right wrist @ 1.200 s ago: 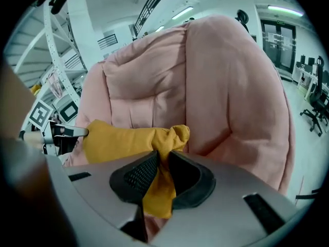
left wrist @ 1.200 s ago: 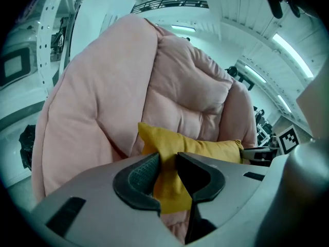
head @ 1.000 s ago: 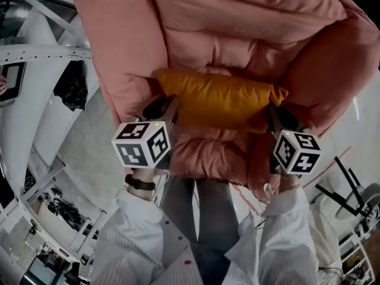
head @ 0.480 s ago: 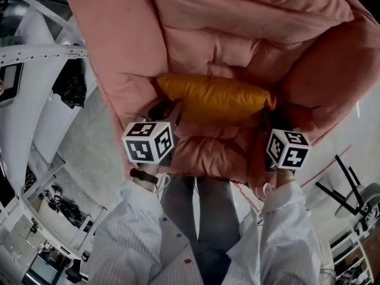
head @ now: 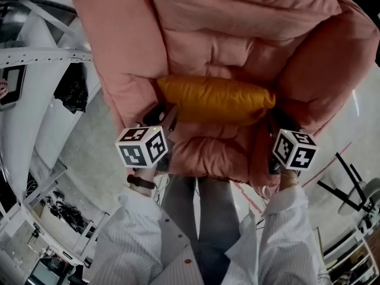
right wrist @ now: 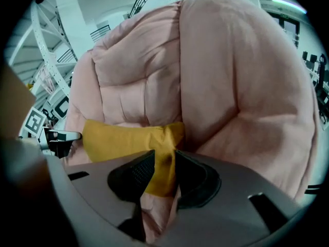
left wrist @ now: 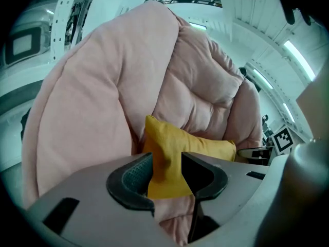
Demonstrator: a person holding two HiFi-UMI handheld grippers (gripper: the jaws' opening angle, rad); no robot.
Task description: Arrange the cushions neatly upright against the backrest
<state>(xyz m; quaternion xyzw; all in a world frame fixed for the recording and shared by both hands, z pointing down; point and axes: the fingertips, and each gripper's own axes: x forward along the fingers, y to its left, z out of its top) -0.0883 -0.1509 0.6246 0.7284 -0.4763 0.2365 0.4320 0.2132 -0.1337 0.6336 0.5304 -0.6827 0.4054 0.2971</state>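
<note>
A yellow cushion [head: 214, 100] lies crosswise on the seat of a pink armchair [head: 237, 28], its long edge against the backrest. My left gripper [head: 168, 113] is at the cushion's left end. In the left gripper view the cushion [left wrist: 195, 145] has a creased corner between the jaws of that gripper [left wrist: 167, 171], which are opening but still touch it. My right gripper [head: 274, 120] is at the cushion's right end. In the right gripper view the jaws of that gripper [right wrist: 164, 163] pinch the other corner of the cushion [right wrist: 118, 138] and are opening too.
The armchair's puffy armrests [right wrist: 247, 86] rise on both sides of the cushion. White metal frames [head: 35, 58] stand to the left. A black stand [head: 350, 189] is on the floor at the right. The person's legs [head: 202, 218] are right in front of the seat.
The cushion has settled a little lower and flatter against the backrest, and its right end bulges less. Both grippers have stayed at its ends with only small shifts.
</note>
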